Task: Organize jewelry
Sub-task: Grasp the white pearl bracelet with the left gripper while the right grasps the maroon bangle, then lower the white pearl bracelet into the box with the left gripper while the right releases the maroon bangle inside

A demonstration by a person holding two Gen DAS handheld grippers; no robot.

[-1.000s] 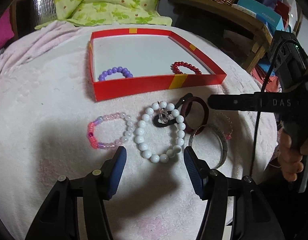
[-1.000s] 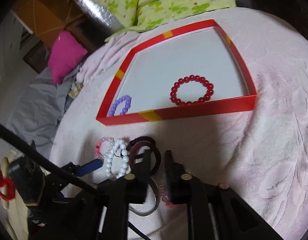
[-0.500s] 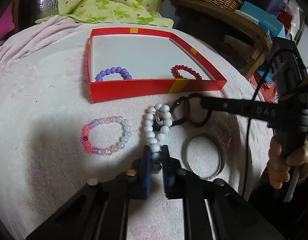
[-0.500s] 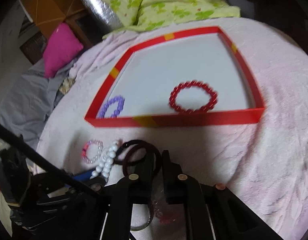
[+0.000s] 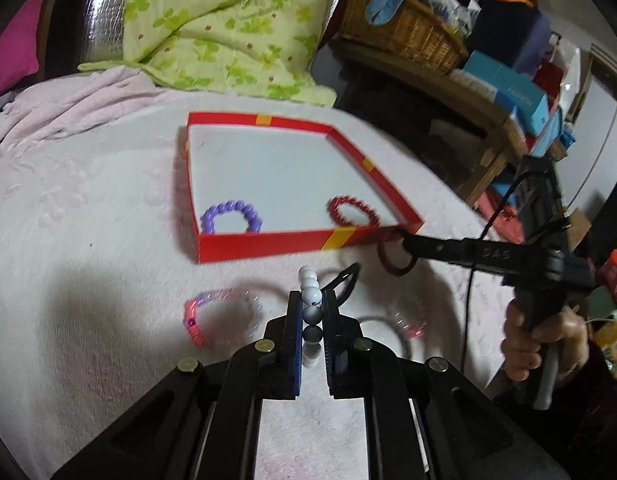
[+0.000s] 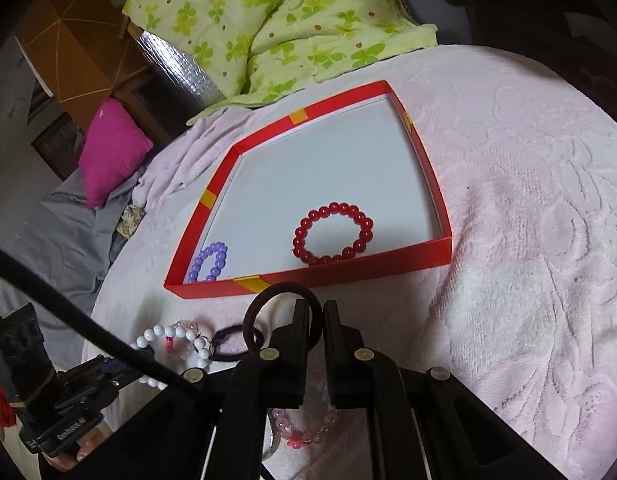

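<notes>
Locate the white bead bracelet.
In the left wrist view, the white bead bracelet is pinched in the left gripper, near the red tray.

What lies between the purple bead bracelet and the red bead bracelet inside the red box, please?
Nothing: between the purple bead bracelet and the red bead bracelet only the red box's bare white floor shows, in both wrist views.

Two cameras, one on each gripper, both looking down at the bed.

The left wrist view looks past its fingers at the red box in the middle. The right wrist view sees the same box from close, tilted. Each view shows the other gripper at its edge.
</notes>
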